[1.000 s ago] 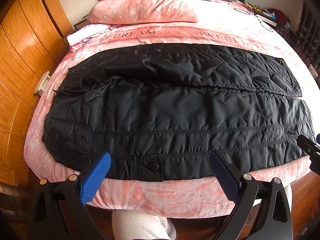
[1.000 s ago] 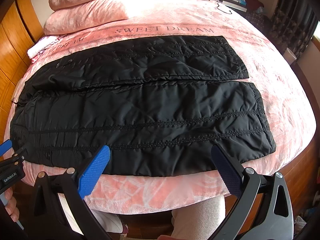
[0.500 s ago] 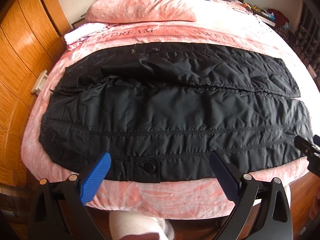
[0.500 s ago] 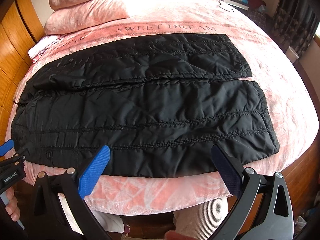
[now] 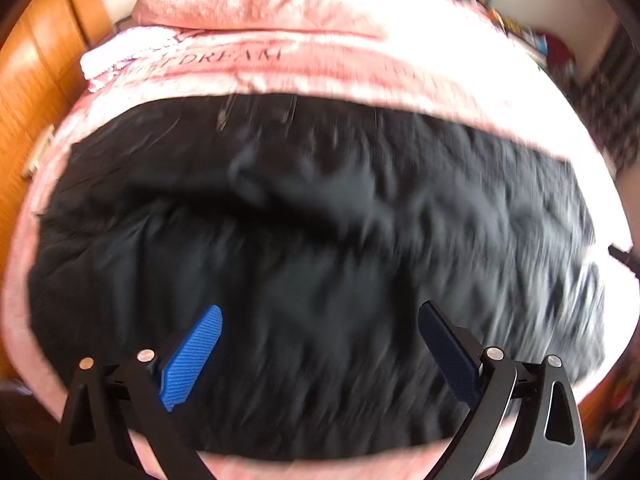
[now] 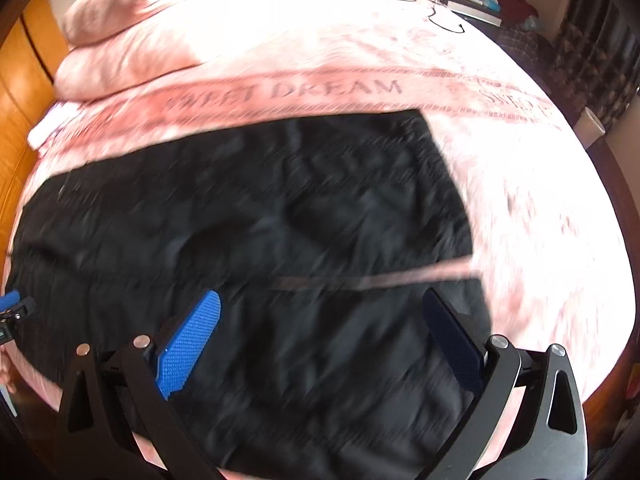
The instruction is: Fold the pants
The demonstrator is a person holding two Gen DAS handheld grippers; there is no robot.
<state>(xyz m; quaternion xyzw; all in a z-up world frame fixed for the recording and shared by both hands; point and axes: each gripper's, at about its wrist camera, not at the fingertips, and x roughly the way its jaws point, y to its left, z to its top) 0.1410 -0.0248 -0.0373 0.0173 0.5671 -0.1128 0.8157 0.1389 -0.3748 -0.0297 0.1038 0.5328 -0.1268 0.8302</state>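
I see both views smeared with blur, so fine detail on the cloth is lost to me. The black pants [image 5: 320, 264] lie spread flat across the pink bed [image 5: 360, 76], with the waist toward the left and the two legs running to the right. In the right wrist view the pants [image 6: 260, 240] show both legs side by side, the far leg ending in a straight hem, and a thin pink strip of bedding shows between the legs near the cuffs.

My left gripper [image 5: 320, 356] hangs over the near leg, at the waist half of the pants. Its blue pads [image 5: 192, 356] stand far apart and nothing sits between them. My right gripper [image 6: 322, 340] hangs over the near leg toward the cuff end. Its pads [image 6: 188, 344] are spread just as wide, with only dark cloth seen beyond them. I cannot tell whether either one touches the cloth.

At the left edge of the right wrist view I catch a bit of the left gripper [image 6: 12, 304], well apart from the right one. Pink pillows [image 6: 132, 44] are stacked at the far left of the bed. The bedding carries the words SWEET DREAM [image 6: 288, 94] just past the far leg. An orange wooden wall [image 5: 24, 92] runs along the left side.
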